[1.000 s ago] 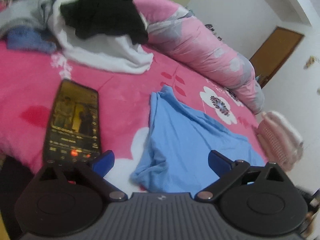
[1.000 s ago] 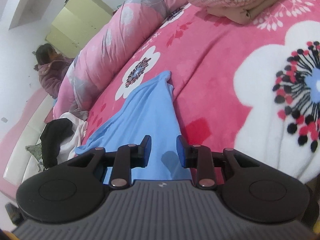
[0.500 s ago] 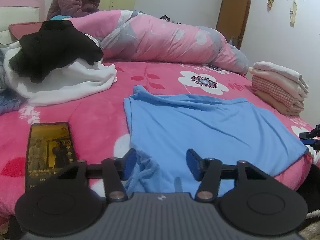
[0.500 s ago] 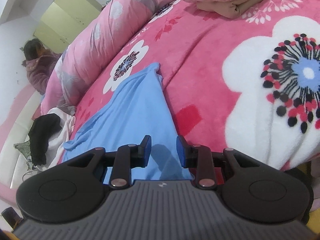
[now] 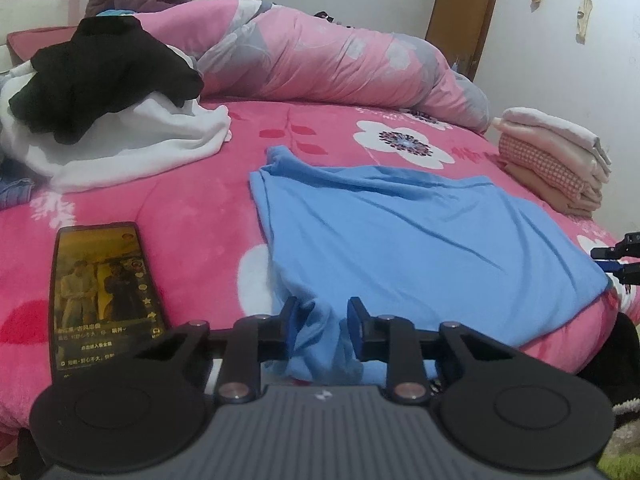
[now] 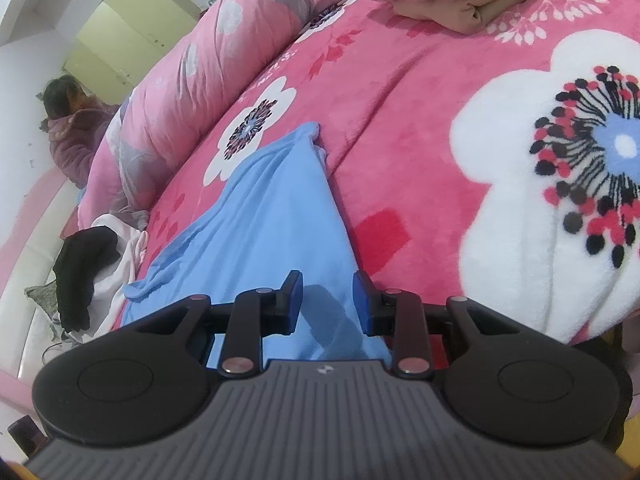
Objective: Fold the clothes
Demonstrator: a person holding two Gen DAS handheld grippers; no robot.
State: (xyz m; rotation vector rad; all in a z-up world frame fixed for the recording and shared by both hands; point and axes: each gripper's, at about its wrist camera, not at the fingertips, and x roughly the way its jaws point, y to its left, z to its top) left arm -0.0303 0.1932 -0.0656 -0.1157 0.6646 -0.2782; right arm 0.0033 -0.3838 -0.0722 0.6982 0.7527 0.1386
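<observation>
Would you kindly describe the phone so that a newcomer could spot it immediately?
Start at the pink floral blanket covering the bed. Left of the blue garment, near the bed's front edge, lies the phone: the only flat, dark, rigid thing there, its screen lit.

Blue garment (image 5: 420, 240): thin matt cloth, smooth, lying in soft creases. Bed blanket (image 5: 192, 204) showing as plush, fuzzy fleece. Phone (image 5: 104, 292) at 9 o'clock: glossy glass screen glowing. Left hand-held gripper (image 5: 320, 320) looking like matt black plastic, metal pivot pins shining. Quilt (image 5: 320, 60) at 12 o'clock giving off a slight sheen.
</observation>
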